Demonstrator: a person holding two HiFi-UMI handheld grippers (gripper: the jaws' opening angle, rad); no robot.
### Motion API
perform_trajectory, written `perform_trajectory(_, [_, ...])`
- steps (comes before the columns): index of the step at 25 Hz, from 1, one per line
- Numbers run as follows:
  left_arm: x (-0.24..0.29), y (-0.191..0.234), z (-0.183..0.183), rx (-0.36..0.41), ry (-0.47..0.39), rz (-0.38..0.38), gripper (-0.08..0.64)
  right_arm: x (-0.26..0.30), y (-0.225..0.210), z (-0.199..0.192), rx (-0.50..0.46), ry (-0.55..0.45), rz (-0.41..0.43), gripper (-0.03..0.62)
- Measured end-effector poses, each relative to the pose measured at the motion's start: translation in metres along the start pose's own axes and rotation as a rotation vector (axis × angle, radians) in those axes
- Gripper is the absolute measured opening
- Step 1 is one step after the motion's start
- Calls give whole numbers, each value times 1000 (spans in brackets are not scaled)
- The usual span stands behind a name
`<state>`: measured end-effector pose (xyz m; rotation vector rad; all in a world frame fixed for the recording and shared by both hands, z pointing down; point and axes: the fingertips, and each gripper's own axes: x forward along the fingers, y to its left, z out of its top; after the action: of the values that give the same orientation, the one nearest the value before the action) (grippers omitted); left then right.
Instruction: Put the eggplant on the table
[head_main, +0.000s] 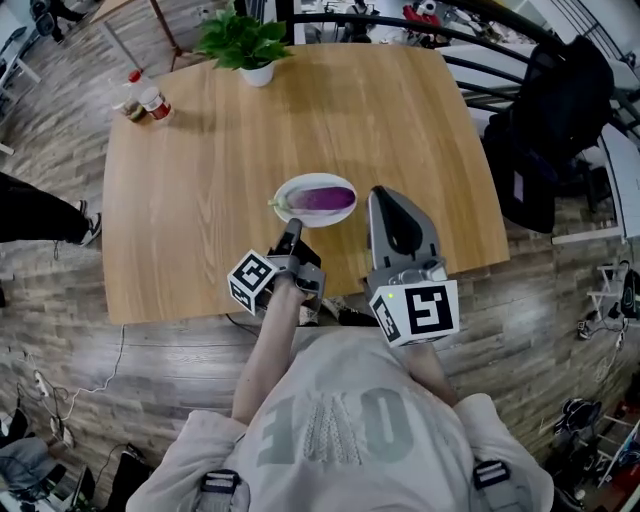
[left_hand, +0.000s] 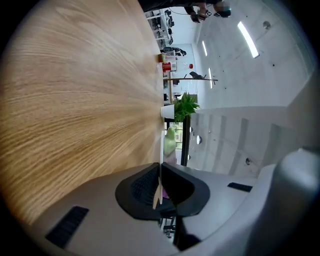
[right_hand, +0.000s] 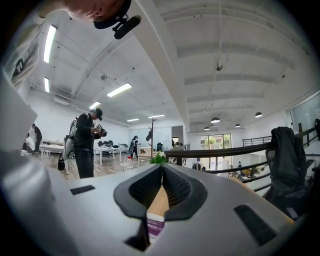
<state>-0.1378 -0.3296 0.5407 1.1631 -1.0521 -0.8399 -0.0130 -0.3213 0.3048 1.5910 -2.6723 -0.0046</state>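
Note:
A purple eggplant (head_main: 322, 198) with a green stem lies on a white plate (head_main: 346, 183) near the front of the wooden table (head_main: 220, 160). My left gripper (head_main: 293, 226) is shut and empty, its tips just short of the plate's near left rim. My right gripper (head_main: 377, 192) is also shut and empty, just right of the plate. In the left gripper view the closed left gripper (left_hand: 160, 167) is rolled on its side, with the eggplant's green stem (left_hand: 170, 141) ahead. In the right gripper view a strip of the purple eggplant (right_hand: 155, 226) shows below the closed right gripper (right_hand: 161, 169).
A potted plant (head_main: 245, 42) stands at the table's far edge, and small bottles (head_main: 150, 100) sit at its far left corner. A dark jacket (head_main: 560, 110) hangs over a railing to the right. People stand in the room beyond the table.

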Motion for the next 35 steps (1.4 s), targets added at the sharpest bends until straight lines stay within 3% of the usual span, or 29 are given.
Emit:
perform_trajectory(6, [12, 22, -10, 31, 13, 46, 18, -12, -29, -11, 2, 28, -60, 18])
perform_trajectory(20, [15, 58, -17, 61, 13, 165, 18, -29, -47, -25, 33, 55, -116, 18])
perform_trajectory(30, [14, 75, -20, 73, 8, 292, 18, -29, -46, -25, 45, 47, -106, 18])
perform_trajectory(35, [14, 77, -20, 79, -12, 315, 35, -30, -46, -21, 43, 27, -100, 18])
